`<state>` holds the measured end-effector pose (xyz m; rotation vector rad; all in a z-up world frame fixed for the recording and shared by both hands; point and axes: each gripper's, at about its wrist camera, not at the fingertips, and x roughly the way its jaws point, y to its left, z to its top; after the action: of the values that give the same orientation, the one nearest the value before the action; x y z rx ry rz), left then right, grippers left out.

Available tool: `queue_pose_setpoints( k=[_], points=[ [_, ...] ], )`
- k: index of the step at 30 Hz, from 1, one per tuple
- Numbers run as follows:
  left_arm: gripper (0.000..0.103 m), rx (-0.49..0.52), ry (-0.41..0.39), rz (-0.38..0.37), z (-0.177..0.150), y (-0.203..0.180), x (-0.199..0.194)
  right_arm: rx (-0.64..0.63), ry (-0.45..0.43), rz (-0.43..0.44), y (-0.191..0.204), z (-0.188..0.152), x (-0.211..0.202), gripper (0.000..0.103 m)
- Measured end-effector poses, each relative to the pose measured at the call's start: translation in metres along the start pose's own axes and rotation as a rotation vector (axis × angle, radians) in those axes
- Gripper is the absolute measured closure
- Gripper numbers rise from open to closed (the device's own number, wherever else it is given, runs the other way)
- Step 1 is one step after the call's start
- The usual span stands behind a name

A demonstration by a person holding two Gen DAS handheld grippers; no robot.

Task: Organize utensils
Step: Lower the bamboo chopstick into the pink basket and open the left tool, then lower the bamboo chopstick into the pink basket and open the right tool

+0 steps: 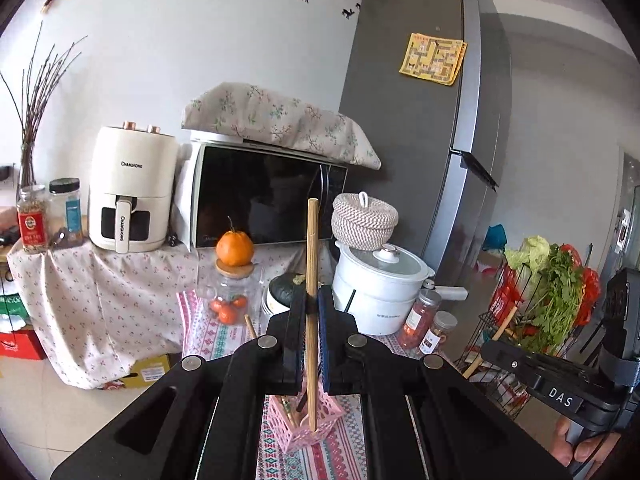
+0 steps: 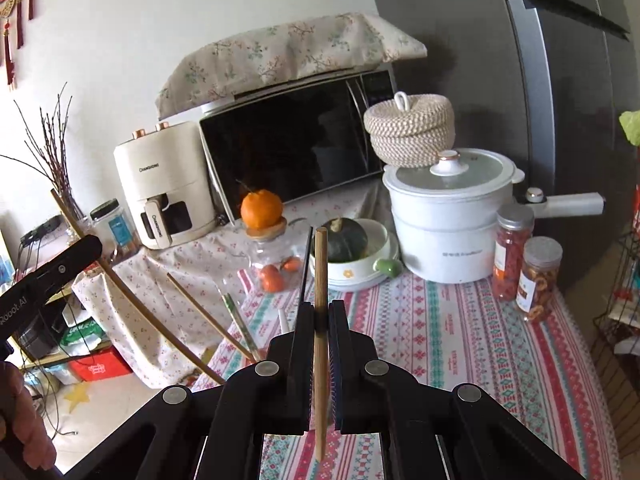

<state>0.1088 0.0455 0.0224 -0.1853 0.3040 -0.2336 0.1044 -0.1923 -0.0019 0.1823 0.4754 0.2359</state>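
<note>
Each gripper's jaws were clamped on an upright chopstick, the left gripper (image 1: 309, 308) holding its chopstick (image 1: 311, 280) tip-down into the pink basket (image 1: 320, 424) at lower centre, the right gripper (image 2: 321, 320) holding its chopstick (image 2: 320, 280) above the bench (image 2: 440, 340).

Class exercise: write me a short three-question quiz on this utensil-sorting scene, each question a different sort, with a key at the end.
1. True or false: the left gripper is shut on a wooden chopstick that stands nearly upright between its jaws.
2. Multiple choice: what lies directly below the left gripper's chopstick? A) the white pot B) the pink basket C) the air fryer
3. Fill in: the loose orange rests on the wooden lid of a glass ____.

Key
1. True; the right gripper holds its own chopstick the same way.
2. B; the stick's lower end reaches into the basket, beside other utensils.
3. Jar, with smaller oranges inside.
</note>
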Motion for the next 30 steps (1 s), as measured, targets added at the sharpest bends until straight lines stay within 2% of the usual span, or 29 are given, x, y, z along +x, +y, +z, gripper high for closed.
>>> queue_pose_setpoints(
  k=[5, 8, 16, 25, 26, 29, 30],
  points=[
    [0.097, 0.008, 0.001, 0.037, -0.011, 0.004, 0.032, 0.000, 0.008, -0.001, -0.001, 0.000, 0.007, 0.098],
    [0.098, -0.019, 0.037, 0.033, -0.024, 0.011, 0.052, 0.002, 0.016, -0.005, -0.003, -0.001, 0.011, 0.098],
    [0.097, -0.018, 0.170, 0.077, -0.051, 0.022, 0.097, 0.009, 0.025, -0.003, -0.005, 0.001, 0.017, 0.098],
    [0.095, -0.029, 0.272, 0.061, -0.062, 0.025, 0.117, 0.017, -0.004, 0.038, 0.009, 0.014, 0.018, 0.098],
    [0.090, -0.028, 0.288, 0.054, -0.062, 0.024, 0.116, 0.021, -0.011, 0.044, 0.010, 0.017, 0.018, 0.098],
    [0.062, -0.029, 0.298, 0.048, -0.060, 0.025, 0.108, 0.028, -0.034, 0.054, 0.016, 0.024, 0.021, 0.098],
    [0.056, -0.032, 0.295, 0.047, -0.059, 0.026, 0.103, 0.029, -0.042, 0.056, 0.018, 0.027, 0.022, 0.098]
  ],
)
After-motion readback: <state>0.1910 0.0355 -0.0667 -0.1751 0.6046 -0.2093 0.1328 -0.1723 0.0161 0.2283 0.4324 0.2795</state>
